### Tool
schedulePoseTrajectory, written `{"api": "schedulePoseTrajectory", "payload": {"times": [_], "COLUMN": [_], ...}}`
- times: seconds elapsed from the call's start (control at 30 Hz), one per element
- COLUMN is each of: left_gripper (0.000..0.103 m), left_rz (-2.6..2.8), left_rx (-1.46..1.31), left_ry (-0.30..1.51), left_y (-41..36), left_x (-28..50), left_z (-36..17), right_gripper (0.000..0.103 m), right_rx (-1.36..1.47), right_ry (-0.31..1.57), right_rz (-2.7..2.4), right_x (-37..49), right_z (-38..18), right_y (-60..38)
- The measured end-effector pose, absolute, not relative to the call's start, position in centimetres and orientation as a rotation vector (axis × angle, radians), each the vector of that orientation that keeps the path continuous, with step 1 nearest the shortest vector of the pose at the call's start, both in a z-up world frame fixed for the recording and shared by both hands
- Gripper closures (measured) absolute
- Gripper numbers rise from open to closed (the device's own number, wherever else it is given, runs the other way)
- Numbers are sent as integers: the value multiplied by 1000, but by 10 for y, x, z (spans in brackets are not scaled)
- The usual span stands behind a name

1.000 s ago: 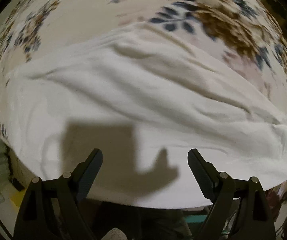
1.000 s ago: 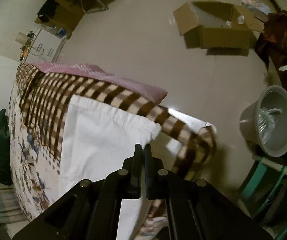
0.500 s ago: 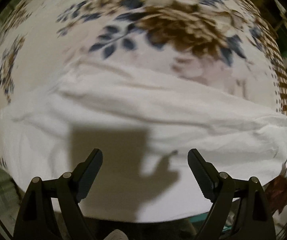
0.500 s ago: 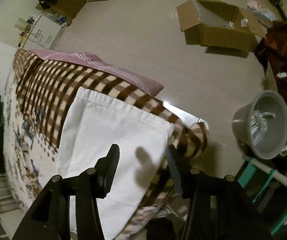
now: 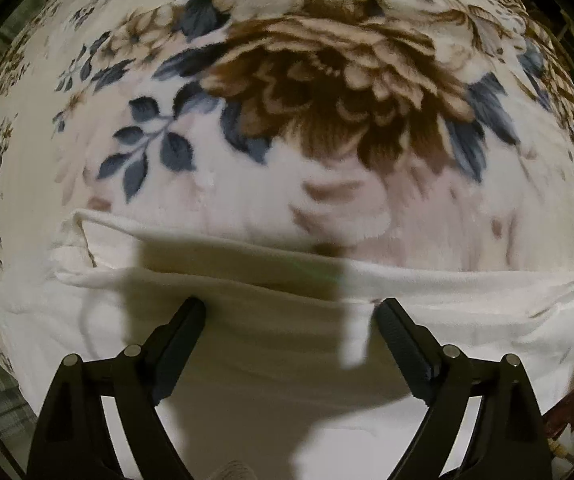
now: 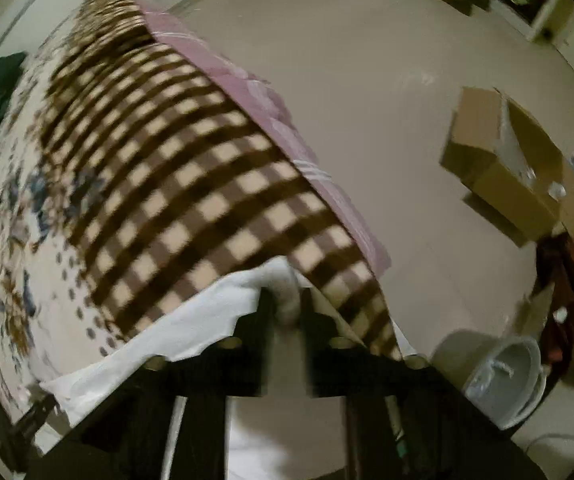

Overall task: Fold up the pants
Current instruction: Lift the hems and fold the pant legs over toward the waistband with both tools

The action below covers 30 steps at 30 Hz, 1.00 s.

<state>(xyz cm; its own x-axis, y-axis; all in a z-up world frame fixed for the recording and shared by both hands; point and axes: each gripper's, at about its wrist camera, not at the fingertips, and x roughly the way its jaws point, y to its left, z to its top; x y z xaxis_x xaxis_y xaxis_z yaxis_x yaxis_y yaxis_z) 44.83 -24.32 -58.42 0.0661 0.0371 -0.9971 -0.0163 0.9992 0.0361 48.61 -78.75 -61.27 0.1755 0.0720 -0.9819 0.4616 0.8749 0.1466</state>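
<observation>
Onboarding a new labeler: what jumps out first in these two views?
In the left wrist view, the big brown flower on the blanket fills the top, with the white pants spread below between the open left gripper. In the right wrist view, the right gripper pinches a bunch of pants, blurred, at the brown checked border.

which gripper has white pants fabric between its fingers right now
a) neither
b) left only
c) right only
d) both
c: the right gripper has a bunch of the white pants between its close-set fingers, while the left gripper is spread wide above the cloth with nothing gripped.
</observation>
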Motion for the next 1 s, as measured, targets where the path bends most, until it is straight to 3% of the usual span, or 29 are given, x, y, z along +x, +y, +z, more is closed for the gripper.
{"api": "schedulePoseTrajectory", "payload": {"times": [0.23,0.3,0.37,0.53,0.73,0.87,1.0], "left_gripper": [8,8,8,8,8,8,0], "left_rz": [60,51,31,-33,-89,-80,-81], "left_rx": [-4,-6,-9,-15,86,68,18], "left_ry": [1522,1508,1473,1461,1589,1650,1635], "left_y": [-218,-208,-208,-218,-246,-240,-229], "left_x": [461,464,457,417,377,376,387], "left_z": [-586,-573,-552,-531,-591,-623,-632], "right_gripper": [91,62,53,53,53,61,62], "right_rx": [539,615,716,910,1222,1322,1392], "right_ry": [1385,1405,1341,1270,1210,1021,872], "right_rz": [-316,-328,-343,-378,-374,-343,-228], "right_x": [487,478,453,370,299,283,283], "right_z": [-625,-623,-607,-595,-667,-688,-697], "right_y": [-794,-802,-815,-826,-806,-793,-793]}}
